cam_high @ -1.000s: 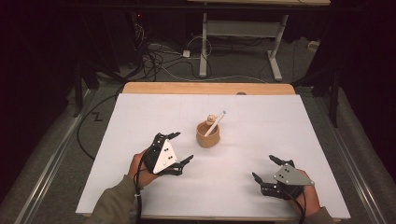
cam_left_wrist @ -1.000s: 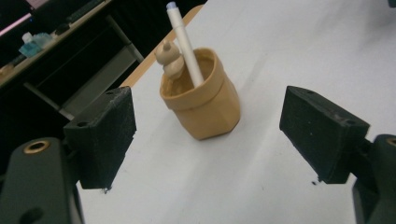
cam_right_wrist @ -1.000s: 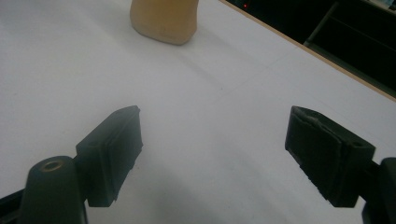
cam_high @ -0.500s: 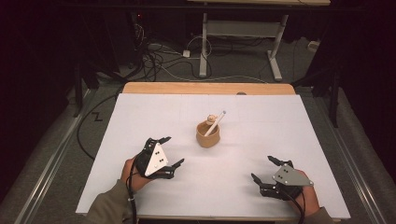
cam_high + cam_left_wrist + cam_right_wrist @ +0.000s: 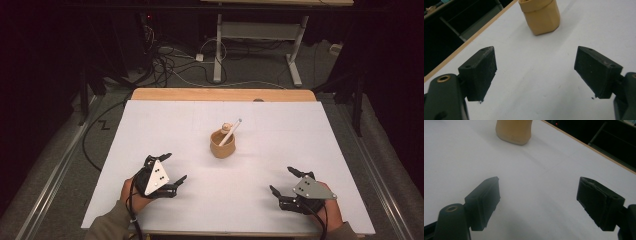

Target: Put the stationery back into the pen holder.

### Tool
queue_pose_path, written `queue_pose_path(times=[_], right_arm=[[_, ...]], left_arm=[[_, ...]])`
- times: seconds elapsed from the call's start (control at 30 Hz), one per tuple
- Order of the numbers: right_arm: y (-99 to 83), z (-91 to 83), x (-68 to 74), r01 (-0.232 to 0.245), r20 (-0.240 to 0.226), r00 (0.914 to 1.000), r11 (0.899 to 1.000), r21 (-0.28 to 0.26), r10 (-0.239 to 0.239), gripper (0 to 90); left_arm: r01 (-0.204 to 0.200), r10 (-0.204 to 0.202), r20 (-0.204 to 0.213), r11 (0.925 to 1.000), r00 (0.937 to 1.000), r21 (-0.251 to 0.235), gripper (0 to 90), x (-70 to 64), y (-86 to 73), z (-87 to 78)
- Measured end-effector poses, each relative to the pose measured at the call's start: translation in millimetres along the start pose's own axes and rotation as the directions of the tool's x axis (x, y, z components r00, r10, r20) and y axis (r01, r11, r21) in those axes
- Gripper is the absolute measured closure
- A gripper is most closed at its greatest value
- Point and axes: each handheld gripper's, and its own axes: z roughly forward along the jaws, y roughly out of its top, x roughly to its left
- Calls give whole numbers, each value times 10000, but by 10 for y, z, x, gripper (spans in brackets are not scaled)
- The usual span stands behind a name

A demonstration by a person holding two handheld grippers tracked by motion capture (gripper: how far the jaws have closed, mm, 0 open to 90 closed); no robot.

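Note:
A tan cup (image 5: 222, 144) stands near the middle of the white table top (image 5: 260, 125), with a white stick (image 5: 230, 129) and a small tan piece (image 5: 226, 126) leaning out of it. My left gripper (image 5: 174, 169) rests low at the front left, open and empty, its jaws pointing toward the cup (image 5: 541, 16). My right gripper (image 5: 283, 181) sits at the front right, open and empty too, with the cup (image 5: 514, 131) far ahead of its jaws. Both are well apart from the cup.
A wooden strip (image 5: 220, 94) edges the far side of the table. Beyond it stand a desk frame (image 5: 255, 35) and loose cables (image 5: 170, 60) on the floor. A metal rail (image 5: 55, 170) runs along the left.
My left gripper has drawn back toward the front left, away from the cup, and lowered to the table. The right gripper has stayed in place.

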Motion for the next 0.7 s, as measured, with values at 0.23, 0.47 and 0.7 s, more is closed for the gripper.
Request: queue_pose_path(times=[0.23,0.47,0.7], right_arm=[[-14,2,-24,-82,39,10000,10000,-18,82,188],[-11,-5,-21,-32,57,10000,10000,-50,32,188],[-9,-11,-26,-24,70,10000,10000,-81,24,188]], left_arm=[[262,-264,49,9990,9996,353,174,17,-147,-89],[507,-515,116,9966,9986,657,174,-26,-275,-205],[587,-609,243,9949,9978,820,174,-67,-313,-246]])
